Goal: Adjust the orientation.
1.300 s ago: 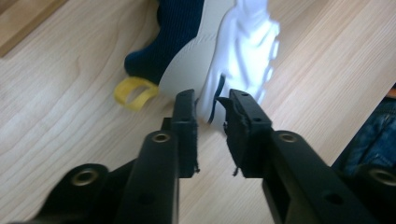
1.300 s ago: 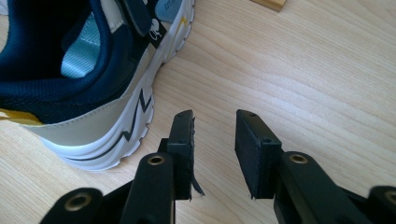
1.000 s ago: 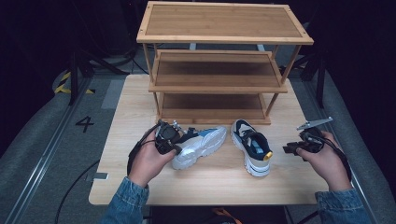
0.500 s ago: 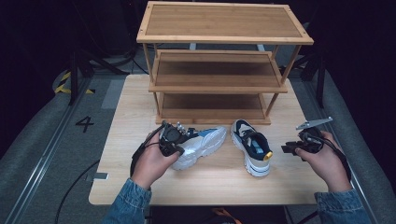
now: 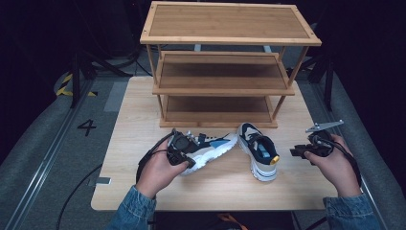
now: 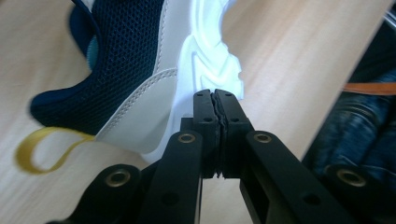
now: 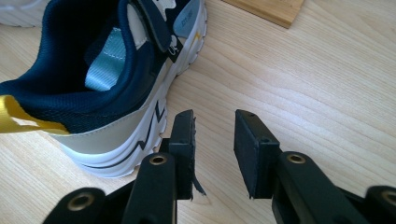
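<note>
High view: the left gripper, jaws closed and empty, hides part of one shoe lying just past its tips. The right gripper, jaws parted and empty, sits beside the second shoe. Two shoes and one rack occupy the table; the surroundings are dark.

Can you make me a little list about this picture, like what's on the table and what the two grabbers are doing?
table: light wood, holds the rack and both shoes
shoe rack: wooden, three shelves, nothing on them
left shoe: in front of the rack, toe toward the other shoe
right shoe: upright, yellow heel loop toward the person
left gripper: jaws shut, nothing between them, tips by the left shoe's white sole
right gripper: jaws apart, empty, beside the right shoe
</note>
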The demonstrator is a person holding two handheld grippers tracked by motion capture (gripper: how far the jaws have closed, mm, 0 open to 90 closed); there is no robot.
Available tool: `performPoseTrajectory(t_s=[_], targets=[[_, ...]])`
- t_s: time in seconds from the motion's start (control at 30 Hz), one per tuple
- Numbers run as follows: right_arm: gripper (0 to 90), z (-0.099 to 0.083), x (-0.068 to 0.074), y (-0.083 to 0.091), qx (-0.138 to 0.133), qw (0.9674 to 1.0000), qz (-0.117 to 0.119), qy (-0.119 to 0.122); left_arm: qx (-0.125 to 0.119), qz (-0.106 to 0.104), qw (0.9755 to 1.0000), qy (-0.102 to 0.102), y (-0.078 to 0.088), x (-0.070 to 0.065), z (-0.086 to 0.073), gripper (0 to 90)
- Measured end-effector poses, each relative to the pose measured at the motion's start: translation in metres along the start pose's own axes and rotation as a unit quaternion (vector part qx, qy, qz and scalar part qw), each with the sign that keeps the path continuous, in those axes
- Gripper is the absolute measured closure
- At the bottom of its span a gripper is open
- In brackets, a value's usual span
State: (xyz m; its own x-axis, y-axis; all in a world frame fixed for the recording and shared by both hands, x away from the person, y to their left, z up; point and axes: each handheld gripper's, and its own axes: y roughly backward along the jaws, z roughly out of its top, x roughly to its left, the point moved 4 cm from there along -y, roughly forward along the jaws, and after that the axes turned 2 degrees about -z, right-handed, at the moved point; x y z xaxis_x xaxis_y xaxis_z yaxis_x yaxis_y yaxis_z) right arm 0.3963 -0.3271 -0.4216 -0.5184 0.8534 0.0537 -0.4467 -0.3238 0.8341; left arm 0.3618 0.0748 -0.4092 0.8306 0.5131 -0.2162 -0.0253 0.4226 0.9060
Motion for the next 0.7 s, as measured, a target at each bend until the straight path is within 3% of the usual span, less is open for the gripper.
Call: performPoseTrajectory(t_s=[0.1,0.33,0.43,0.53,0.7], targets=[[69.1,0.0,0.0,0.002,-0.003,1.0,0.0,-0.001,0.023,-0.038,0.9989,-0.014,-0.01,-0.009,0.002,85.6],[69.0,-0.001,-0.004,0.004,-0.007,0.9999,-0.002,-0.009,0.06,-0.061,0.9952,-0.046,-0.027,-0.028,0.004,78.2],[68.8,-0.002,-0.005,0.004,-0.007,0.9999,0.0,-0.009,0.081,-0.065,0.9932,-0.053,-0.036,-0.035,0.004,74.9],[68.7,-0.002,-0.006,0.003,-0.006,0.9999,-0.001,-0.011,0.082,-0.055,0.9934,-0.058,-0.037,-0.036,0.004,73.3],[68.5,-0.002,-0.006,0.005,-0.008,0.9999,-0.002,-0.012,0.076,-0.053,0.993,-0.073,-0.033,-0.043,0.006,63.4]])
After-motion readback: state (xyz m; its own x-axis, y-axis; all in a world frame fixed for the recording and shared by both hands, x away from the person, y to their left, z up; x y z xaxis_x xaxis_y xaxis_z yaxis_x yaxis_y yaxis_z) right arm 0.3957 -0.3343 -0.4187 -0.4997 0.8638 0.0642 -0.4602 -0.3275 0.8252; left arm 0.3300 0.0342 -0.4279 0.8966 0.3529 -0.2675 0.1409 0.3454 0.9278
